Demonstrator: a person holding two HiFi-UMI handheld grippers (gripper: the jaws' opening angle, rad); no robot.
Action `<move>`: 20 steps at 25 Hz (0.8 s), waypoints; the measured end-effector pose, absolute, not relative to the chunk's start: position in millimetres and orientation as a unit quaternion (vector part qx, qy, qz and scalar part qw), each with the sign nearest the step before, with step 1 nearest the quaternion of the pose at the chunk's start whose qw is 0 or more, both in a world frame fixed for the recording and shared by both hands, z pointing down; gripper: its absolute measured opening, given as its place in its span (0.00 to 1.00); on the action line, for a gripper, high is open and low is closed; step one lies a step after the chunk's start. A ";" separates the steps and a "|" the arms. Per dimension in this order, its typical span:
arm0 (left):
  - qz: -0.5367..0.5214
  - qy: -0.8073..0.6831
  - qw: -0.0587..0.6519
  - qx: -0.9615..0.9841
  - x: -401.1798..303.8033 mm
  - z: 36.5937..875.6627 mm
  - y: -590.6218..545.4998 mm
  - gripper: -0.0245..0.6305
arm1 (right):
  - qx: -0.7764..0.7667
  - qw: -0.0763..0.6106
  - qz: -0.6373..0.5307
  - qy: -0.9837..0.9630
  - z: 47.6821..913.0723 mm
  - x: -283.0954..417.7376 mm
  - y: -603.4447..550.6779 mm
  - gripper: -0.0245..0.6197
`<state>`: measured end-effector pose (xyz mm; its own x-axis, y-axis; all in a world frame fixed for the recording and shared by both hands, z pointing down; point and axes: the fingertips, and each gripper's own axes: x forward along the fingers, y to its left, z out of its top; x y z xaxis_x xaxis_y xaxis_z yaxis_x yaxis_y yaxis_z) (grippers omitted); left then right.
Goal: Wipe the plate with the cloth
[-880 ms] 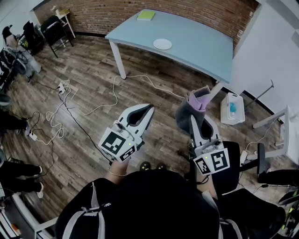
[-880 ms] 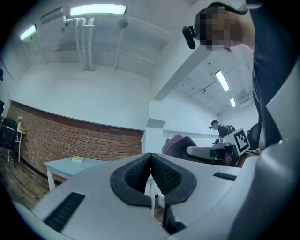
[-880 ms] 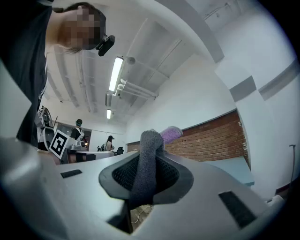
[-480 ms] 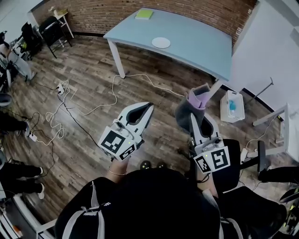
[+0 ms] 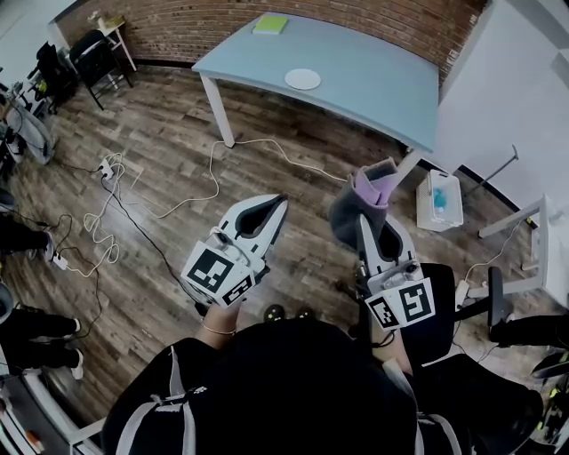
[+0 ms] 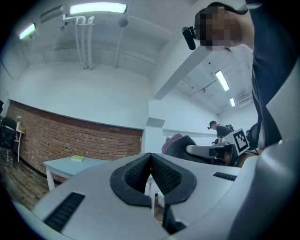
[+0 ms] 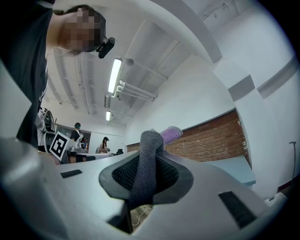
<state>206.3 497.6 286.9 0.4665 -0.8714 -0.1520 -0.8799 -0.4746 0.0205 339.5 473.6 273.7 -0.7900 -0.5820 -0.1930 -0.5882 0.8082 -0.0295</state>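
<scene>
A white plate lies on the light blue table far ahead of me. My right gripper is shut on a grey and purple cloth, which sticks up between its black pads. My left gripper is shut with nothing between its pads. Both grippers are held over the wooden floor, well short of the table, pointing a little upward. From the left gripper view the cloth and the right gripper show at the right.
A yellow-green pad lies at the table's far end. White cables and a power strip trail over the floor at the left. A white box stands by the wall at the right. Chairs and people stand at the left edge.
Both grippers have kept their pose. The table and plate have slid slightly up and left in the head view.
</scene>
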 end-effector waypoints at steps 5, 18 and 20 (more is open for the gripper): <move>0.069 0.513 0.033 -0.855 209.6 286.5 492.9 0.05 | -0.308 0.099 0.019 0.946 273.5 342.4 467.5 0.14; 0.058 0.517 0.036 -0.853 243.0 288.2 474.6 0.05 | -0.302 0.098 0.014 0.948 277.8 373.0 447.7 0.14; 0.055 0.518 0.036 -0.853 250.7 289.7 472.2 0.05 | -0.300 0.100 0.012 0.949 278.9 380.6 445.0 0.14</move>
<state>250.7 472.2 289.7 0.4571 -0.8796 -0.1318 -0.8876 -0.4606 -0.0051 380.6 445.0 278.9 -0.7998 -0.5667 -0.1978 -0.5716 0.8197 -0.0372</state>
